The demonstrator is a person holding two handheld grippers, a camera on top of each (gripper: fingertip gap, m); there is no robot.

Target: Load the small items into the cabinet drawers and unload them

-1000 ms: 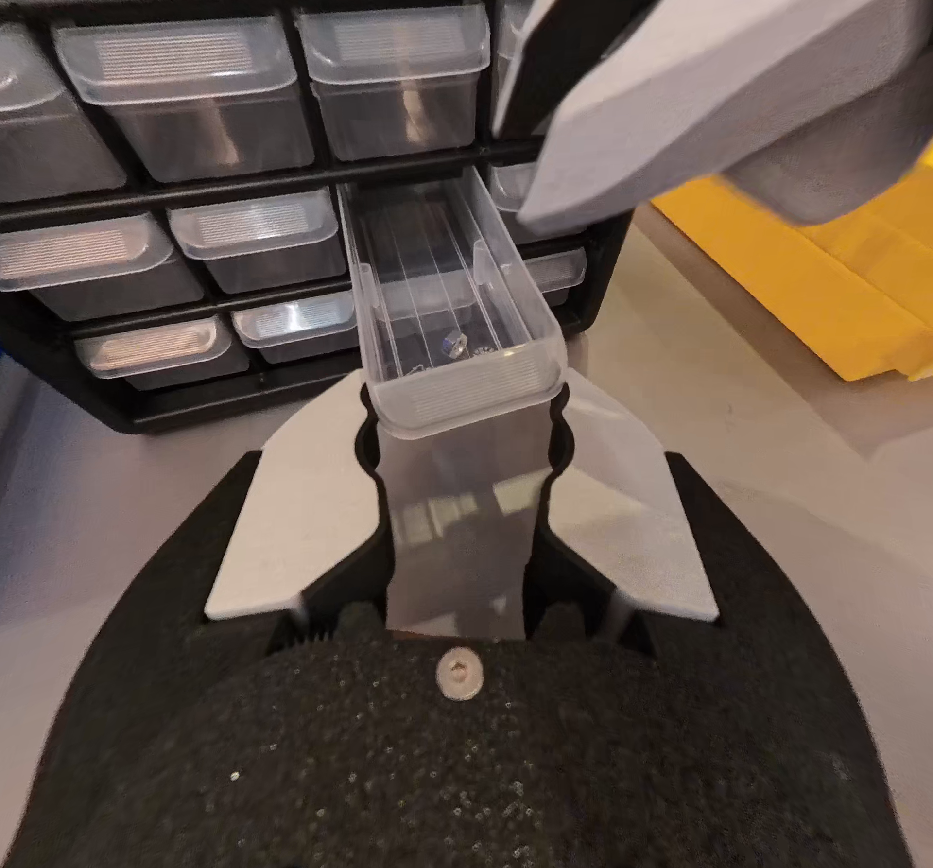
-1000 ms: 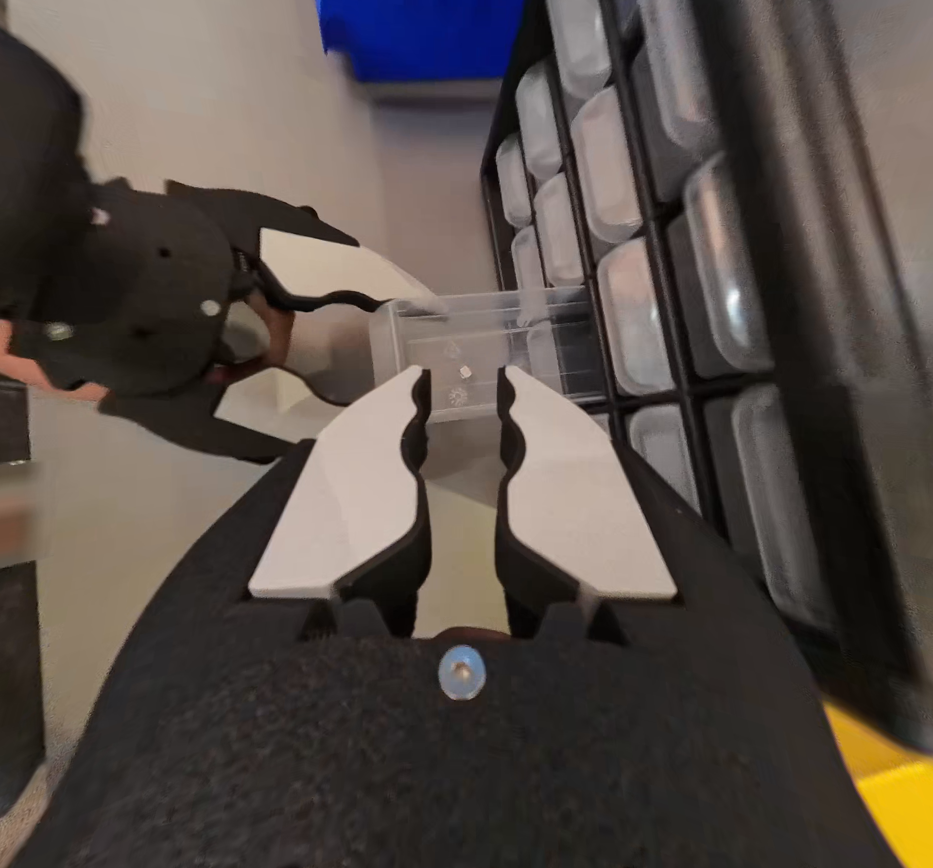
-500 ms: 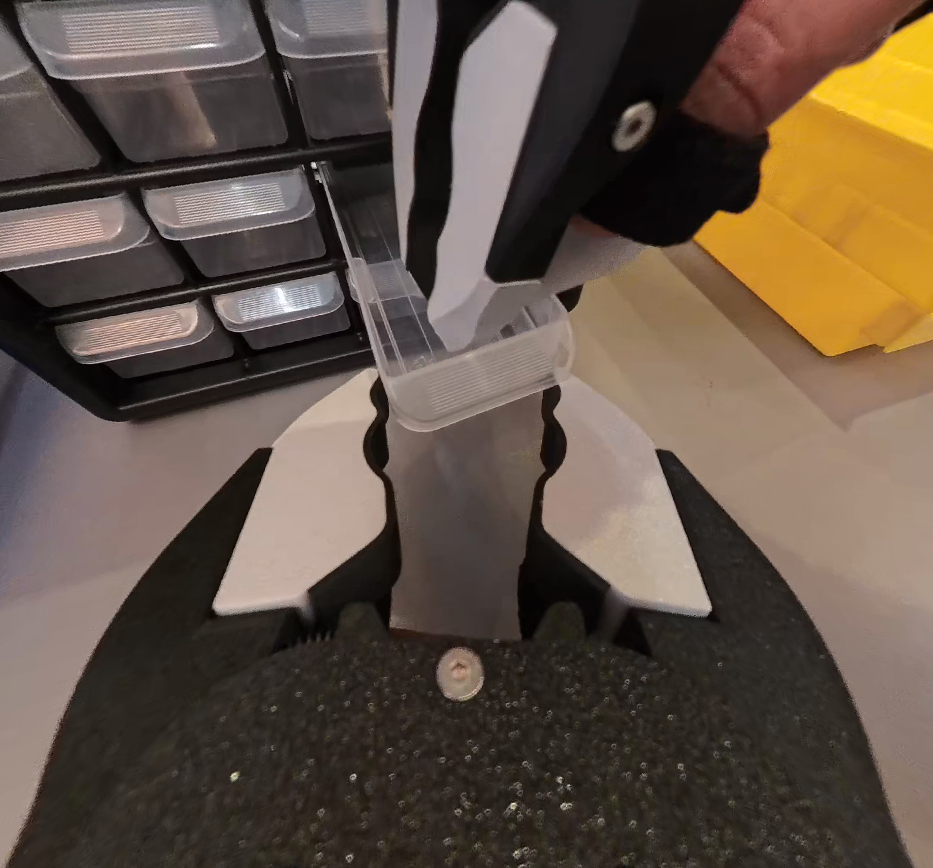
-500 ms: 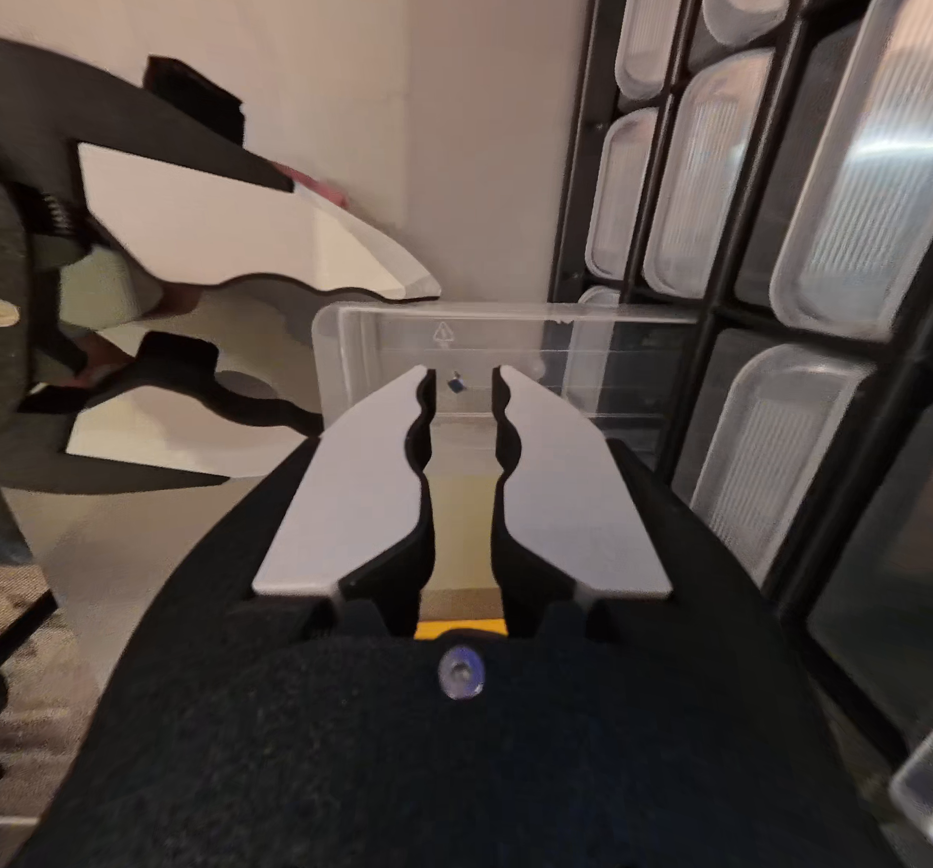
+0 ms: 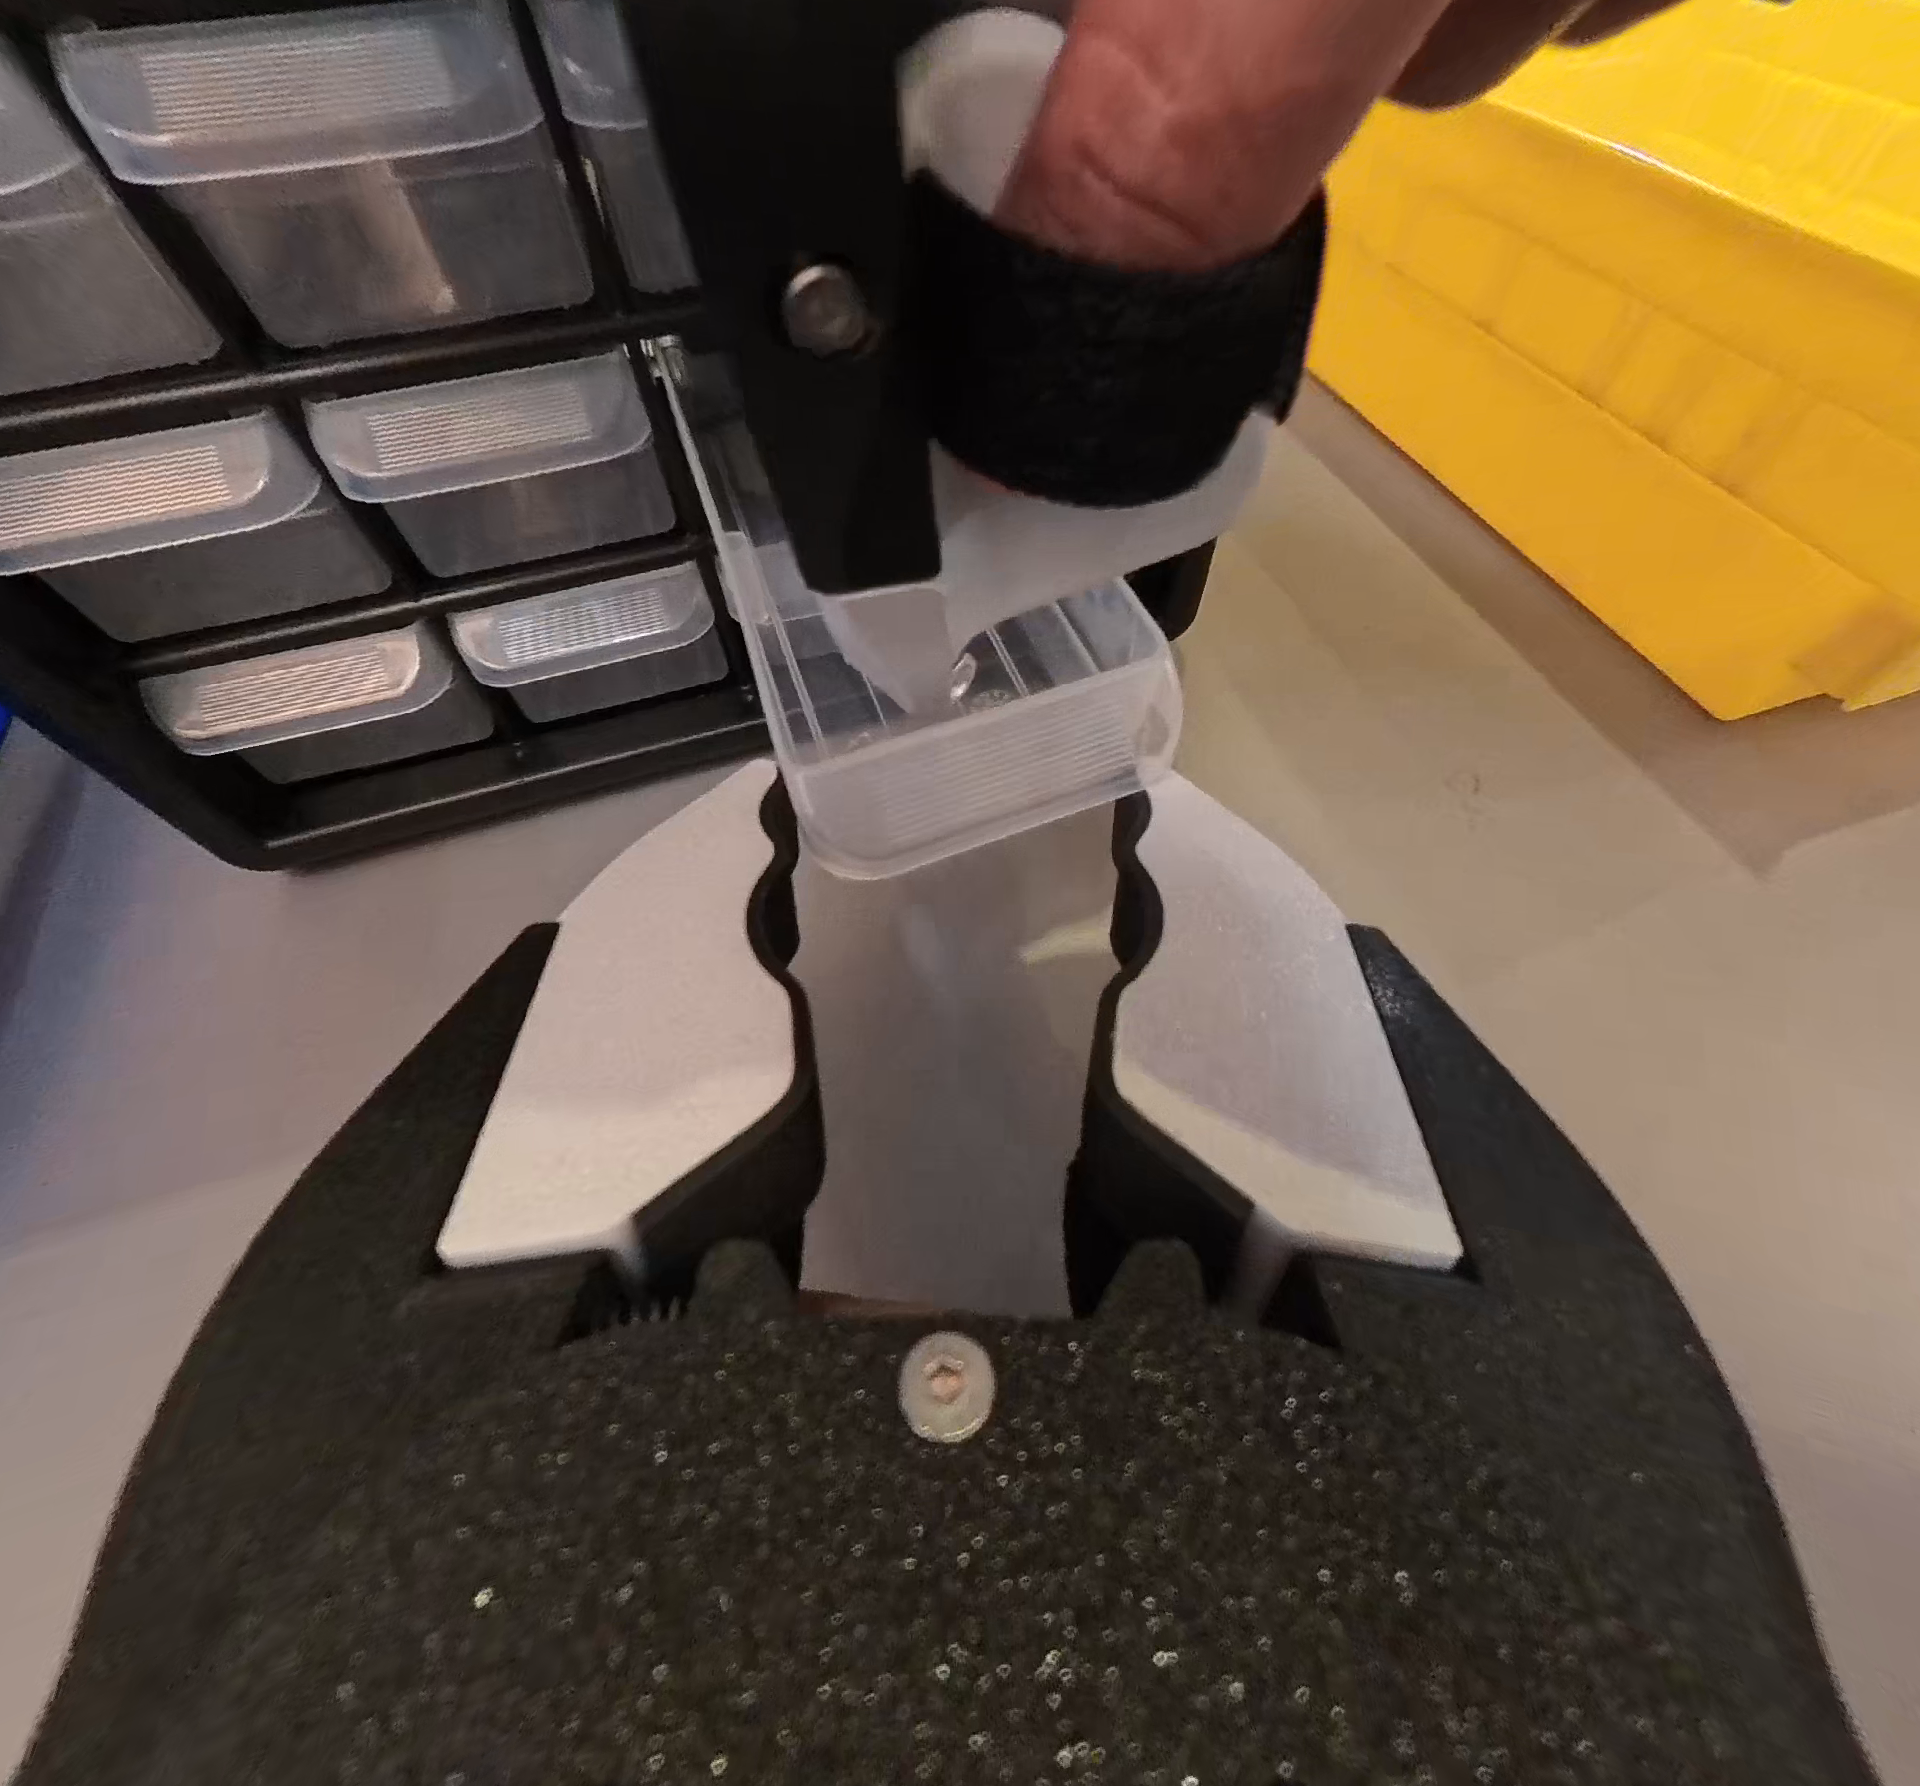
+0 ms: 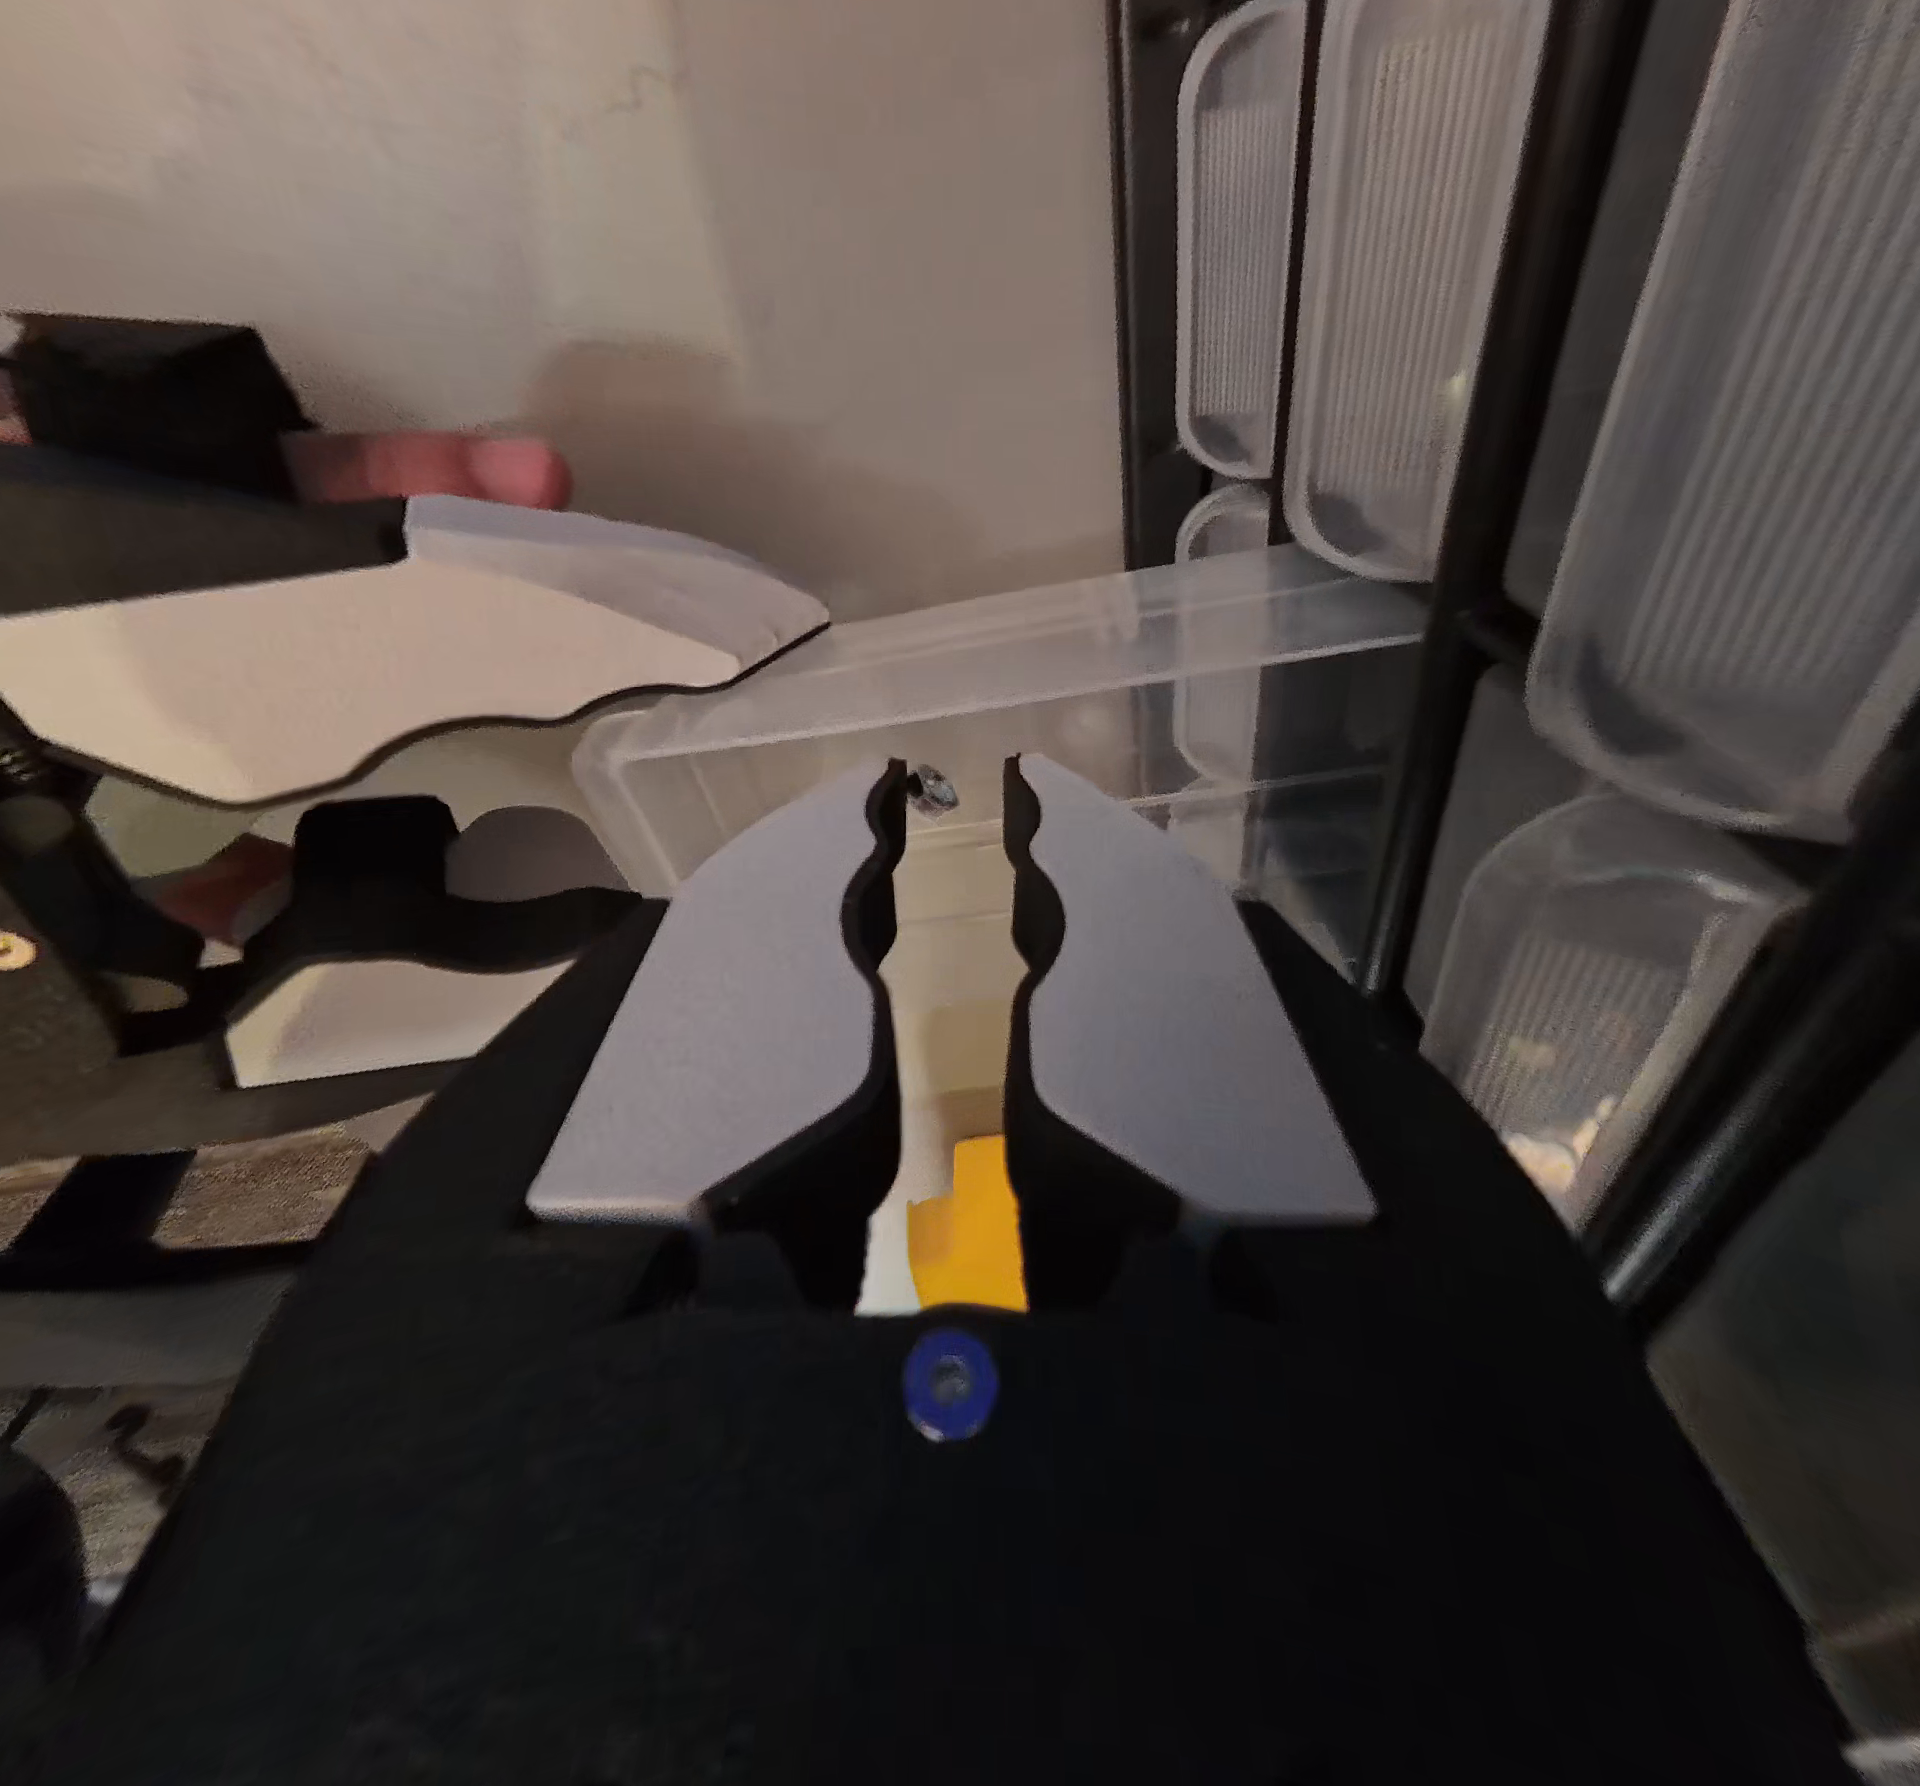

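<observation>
A clear plastic drawer (image 5: 966, 760) sticks out of the black cabinet (image 5: 343, 801) at the middle of the left wrist view, its ribbed, frosted front lip facing the camera. In the right wrist view the same drawer (image 6: 1039, 697) runs across the centre toward the cabinet frame (image 6: 1475, 489) on the right. A tiny metal item (image 6: 932, 789), shiny and roughly nut-shaped, lies inside it just ahead of the right gripper (image 6: 954, 775), near one fingertip. The gripper's pale grey fingers (image 6: 769, 988), wavy on their inner edges, stand slightly apart with a narrow gap, and nothing is clamped between them.

The left gripper (image 5: 951, 827) sits low in its own view with its fingers wide apart, one on each side of the drawer's front end, at its lower edge. Whether they touch it I cannot tell.

The other drawers (image 5: 312, 157) are closed, translucent and ridged. A yellow bin (image 5: 1662, 386) fills the upper right, on a smooth beige table (image 5: 1455, 905).

Half a second ago the right gripper's tips were higher, above the drawer's rim; now they reach down inside it, and a hand (image 5: 1247, 43) with a black strap crowds the top of the left wrist view.
</observation>
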